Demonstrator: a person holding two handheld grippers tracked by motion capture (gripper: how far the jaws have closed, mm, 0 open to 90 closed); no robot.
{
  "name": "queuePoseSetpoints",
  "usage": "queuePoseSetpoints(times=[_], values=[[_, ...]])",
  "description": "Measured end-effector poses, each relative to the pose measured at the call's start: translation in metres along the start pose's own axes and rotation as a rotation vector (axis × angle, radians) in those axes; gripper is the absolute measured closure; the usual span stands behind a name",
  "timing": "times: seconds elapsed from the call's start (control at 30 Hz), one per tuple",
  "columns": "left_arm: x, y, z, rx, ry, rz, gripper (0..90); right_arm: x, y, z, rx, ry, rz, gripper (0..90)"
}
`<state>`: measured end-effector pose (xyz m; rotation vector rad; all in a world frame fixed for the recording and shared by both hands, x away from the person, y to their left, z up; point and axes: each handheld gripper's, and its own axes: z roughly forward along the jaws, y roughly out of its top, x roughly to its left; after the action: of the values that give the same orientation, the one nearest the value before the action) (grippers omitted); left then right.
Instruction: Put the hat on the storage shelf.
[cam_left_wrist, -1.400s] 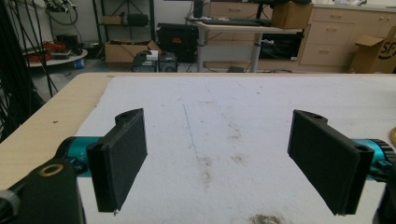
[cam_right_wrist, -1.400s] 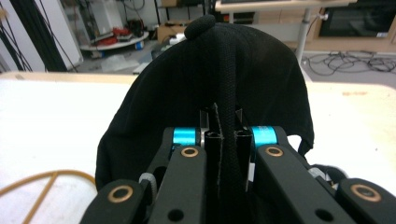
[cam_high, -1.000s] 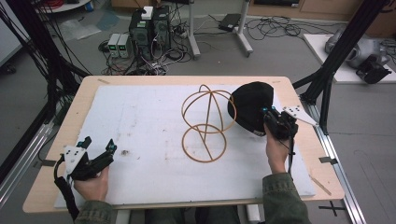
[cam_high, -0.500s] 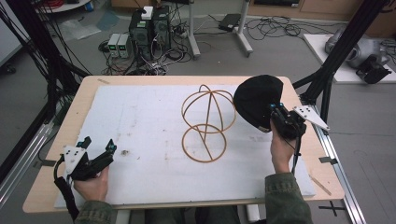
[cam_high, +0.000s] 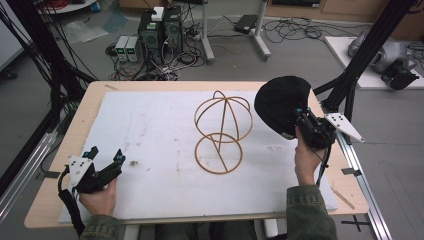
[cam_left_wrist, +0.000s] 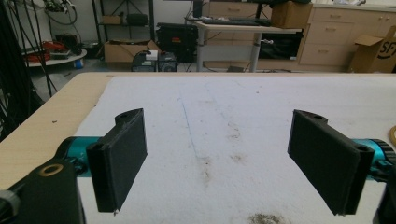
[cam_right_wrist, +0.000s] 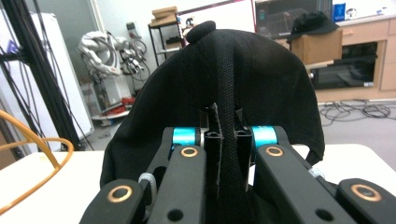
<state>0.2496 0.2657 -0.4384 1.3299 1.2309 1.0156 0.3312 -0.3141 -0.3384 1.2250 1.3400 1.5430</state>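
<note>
- Black cap (cam_high: 280, 104), rounded, ribbed seam up the middle, lifted off the desk (cam_high: 150, 130) beside wire stand (cam_high: 221, 131).
- Right gripper (cam_high: 301, 119) jaws pinched tight on the cap.
- Left gripper (cam_high: 107, 159) jaws spread wide, holding nothing.

Left gripper (cam_left_wrist: 219, 172) with its two black jaws spread wide apart, nothing between them, above the stained white mat (cam_left_wrist: 261, 107); the wooden table (cam_left_wrist: 51, 121) edge borders the mat.

Grey floor (cam_high: 300, 55) strewn with cables (cam_high: 295, 30), computer towers (cam_high: 161, 27) behind the desk (cam_high: 90, 107), wooden cabinets (cam_left_wrist: 336, 32), black frame posts (cam_high: 372, 47)
</note>
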Motion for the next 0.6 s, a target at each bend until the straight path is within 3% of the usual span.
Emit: queuePoseSetpoints(times=[0.3,0.6], values=[[0.003,0.001,-0.002,-0.013,0.014,-0.001,19.8,0.003,0.012,-0.01,-0.08,0.031,0.008,87.5],[0.007,0.001,-0.005,-0.019,0.03,-0.016,19.8,0.023,0.03,-0.023,-0.165,0.09,-0.028,87.5]])
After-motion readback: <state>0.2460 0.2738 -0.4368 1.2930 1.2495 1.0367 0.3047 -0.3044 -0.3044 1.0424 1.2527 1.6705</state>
